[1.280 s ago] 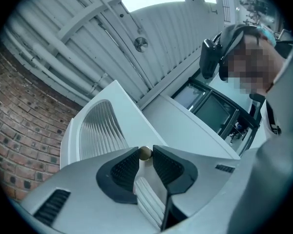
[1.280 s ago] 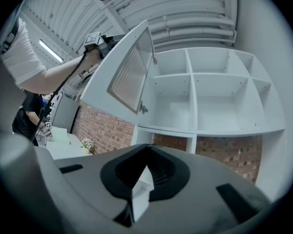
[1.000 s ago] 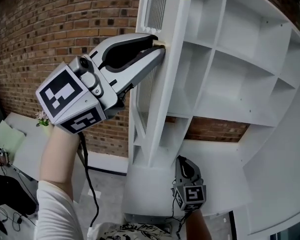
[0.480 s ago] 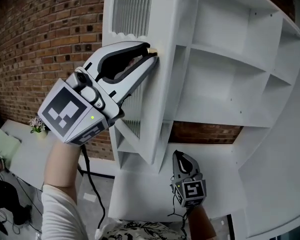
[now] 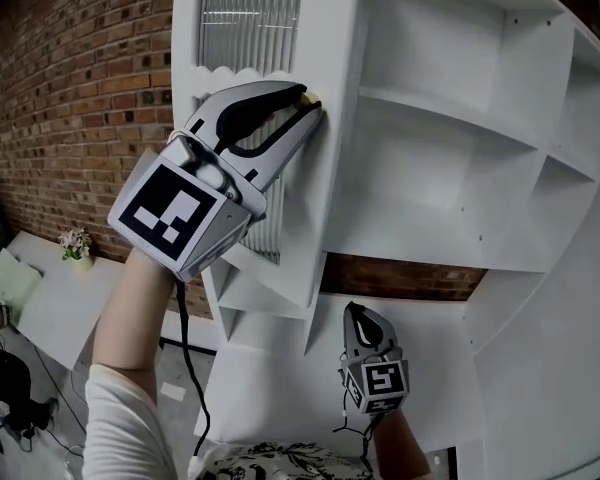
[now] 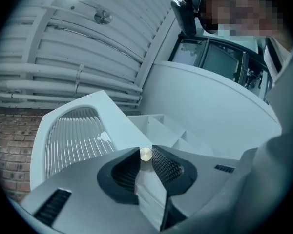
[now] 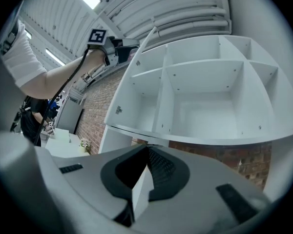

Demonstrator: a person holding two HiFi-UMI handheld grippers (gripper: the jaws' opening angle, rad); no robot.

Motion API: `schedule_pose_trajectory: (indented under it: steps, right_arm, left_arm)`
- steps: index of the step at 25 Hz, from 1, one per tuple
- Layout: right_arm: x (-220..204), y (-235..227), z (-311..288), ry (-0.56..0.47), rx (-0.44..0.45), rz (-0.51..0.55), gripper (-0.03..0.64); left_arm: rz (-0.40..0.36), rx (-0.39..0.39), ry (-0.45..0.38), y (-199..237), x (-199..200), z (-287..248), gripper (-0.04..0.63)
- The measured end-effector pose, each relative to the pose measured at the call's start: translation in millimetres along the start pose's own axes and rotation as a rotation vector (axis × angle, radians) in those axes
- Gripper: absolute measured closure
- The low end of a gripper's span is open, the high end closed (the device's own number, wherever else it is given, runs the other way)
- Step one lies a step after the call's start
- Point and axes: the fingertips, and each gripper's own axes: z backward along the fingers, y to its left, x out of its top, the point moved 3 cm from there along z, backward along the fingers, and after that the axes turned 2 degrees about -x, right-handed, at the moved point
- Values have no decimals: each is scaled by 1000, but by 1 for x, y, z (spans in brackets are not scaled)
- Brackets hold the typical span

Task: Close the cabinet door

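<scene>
The white cabinet door (image 5: 332,158) has a ribbed glass panel (image 5: 250,18) and stands part-way open in front of the white cabinet shelves (image 5: 450,118). My left gripper (image 5: 308,102) reaches up to the door's free edge. Its jaws are closing, with the small brass knob (image 6: 145,154) pinched between the fingertips (image 6: 162,161). My right gripper (image 5: 361,315) hangs low in front of the cabinet, shut with nothing in it. In the right gripper view it (image 7: 147,149) points at the open shelves (image 7: 205,82), with the door's edge (image 7: 136,57) at their left.
A brick wall (image 5: 80,88) runs behind the cabinet on the left. Below it stands a white table (image 5: 50,308) with a small flower pot (image 5: 77,243). A white lower unit (image 5: 280,378) sits under the shelves, and a cable (image 5: 185,368) hangs from my left gripper.
The door has swung with my left gripper on its knob, and more of its ribbed front now shows. The left gripper has rolled. The right gripper has barely shifted.
</scene>
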Motion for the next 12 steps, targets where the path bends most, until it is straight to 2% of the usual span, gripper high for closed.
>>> schedule_pose_trajectory:
  steps: [7,12]
  right_arm:
    - [-13,-35,-15,0,43,-9,611]
    - [-16,-48,-28,-11,75,-1,611]
  left_arm:
    - [-24,66,96,-1,-23,-33,505]
    - [-27,113,121,4,-39,-51,503]
